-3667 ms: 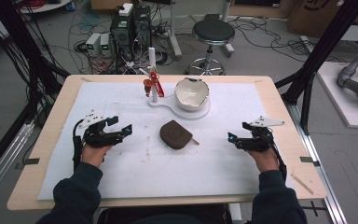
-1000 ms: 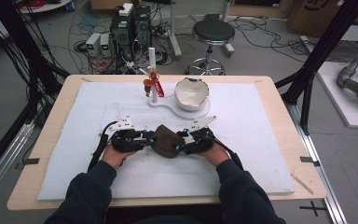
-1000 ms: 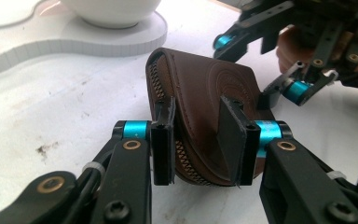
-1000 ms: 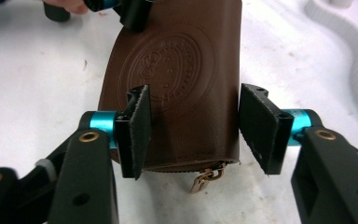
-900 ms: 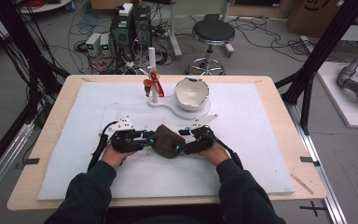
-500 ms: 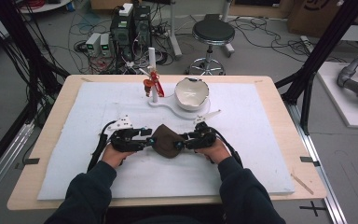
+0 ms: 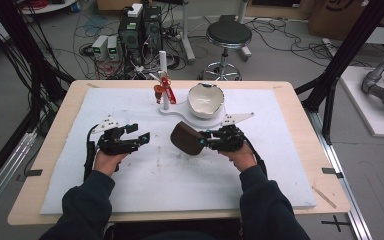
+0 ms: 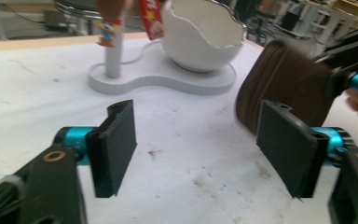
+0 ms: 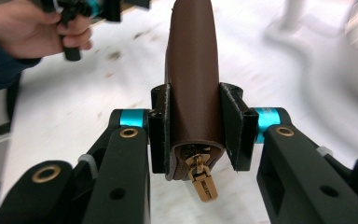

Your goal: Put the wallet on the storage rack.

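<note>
The right gripper (image 9: 193,135) had just squeezed its jaws onto the brown pouch (image 9: 192,70), holding it up over the white mat (image 7: 180,175) near the bowl (image 7: 206,100), while the left gripper (image 8: 198,144) had just spread wide, with nothing between

The person wears dark navy long sleeves (image 7: 87,200) that end at the wrists. Each pair of tongs, the left tongs (image 7: 139,140) and the right tongs (image 7: 206,140), is black, with flat rectangular black jaws carried on turquoise metal collars, brass-ringed pivot holes in the linkage arms, small screws at the jaw mounts and a pale three-cornered plate (image 7: 106,123) at the 12 o'clock side of its body. A black cable (image 7: 87,152) trails from the left tongs back along the wrist toward 6 o'clock.
</note>
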### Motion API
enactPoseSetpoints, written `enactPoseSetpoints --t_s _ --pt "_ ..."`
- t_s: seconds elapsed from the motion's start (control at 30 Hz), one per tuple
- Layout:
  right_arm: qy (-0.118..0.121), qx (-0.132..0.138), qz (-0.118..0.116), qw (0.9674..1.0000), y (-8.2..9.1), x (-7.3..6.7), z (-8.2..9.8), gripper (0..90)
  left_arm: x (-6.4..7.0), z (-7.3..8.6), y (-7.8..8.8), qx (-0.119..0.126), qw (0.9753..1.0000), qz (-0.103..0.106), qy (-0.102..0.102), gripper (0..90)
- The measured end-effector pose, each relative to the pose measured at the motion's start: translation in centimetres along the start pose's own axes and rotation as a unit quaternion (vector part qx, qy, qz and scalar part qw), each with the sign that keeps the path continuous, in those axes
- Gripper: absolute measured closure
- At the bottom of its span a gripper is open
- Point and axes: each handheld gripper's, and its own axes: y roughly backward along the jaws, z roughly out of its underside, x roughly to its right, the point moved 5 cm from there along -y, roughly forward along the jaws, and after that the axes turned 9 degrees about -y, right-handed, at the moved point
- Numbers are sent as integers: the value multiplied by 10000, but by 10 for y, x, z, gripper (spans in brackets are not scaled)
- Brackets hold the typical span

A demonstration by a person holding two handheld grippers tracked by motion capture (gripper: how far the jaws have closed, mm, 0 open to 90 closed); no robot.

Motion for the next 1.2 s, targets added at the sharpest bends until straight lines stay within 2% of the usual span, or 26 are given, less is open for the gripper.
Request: enactPoseSetpoints --t_s 0.07,0.13,0.27,0.4,0.53,0.67,0.73,0.77,0.87,0.97,1.0,1.07,1.13,1.2 --pt "120 143 136 9997 9 1 -8 673 -4 -2 4 53 9999 -100 -21 194" --pt "191 214 253 9993 16 5 -14 673 -8 -4 9 128 9998 -151 15 193" --pt "280 366 491 9977 30 16 -30 673 -14 -3 13 102 9997 -226 57 193" --pt "373 360 722 9960 41 28 -50 674 -14 -2 12 99 9996 -224 101 193" --pt "531 298 1024 9929 45 39 -71 674 -14 0 11 79 9997 -194 126 193" --pt "860 186 1310 9875 44 49 -91 674 -15 1 11 94 9996 -208 186 193" --pt "911 89 1405 9858 42 54 -98 674 -16 1 11 83 9996 -207 186 193" --pt "1004 83 1489 9837 40 56 -101 674 -17 2 12 88 9996 -208 188 193" --pt "1138 -17 1597 9806 34 66 -108 674 -18 2 13 119 9995 -206 219 193" --pt "1392 -107 1754 9746 28 74 -110 674 -19 4 14 97 9995 -215 226 194" --pt "1349 -156 1786 9745 25 77 -109 673 -19 4 14 115 9994 -213 245 193" --pt "1448 -201 1836 9721 21 84 -107 673 -19 5 15 94 9994 -218 235 194" --pt "1448 -336 1863 9712 17 88 -104 673 -19 5 15 100 9994 -212 243 195" --pt "1559 -416 1906 9683 13 92 -102 673 -19 6 15 83 9995 -211 242 195"
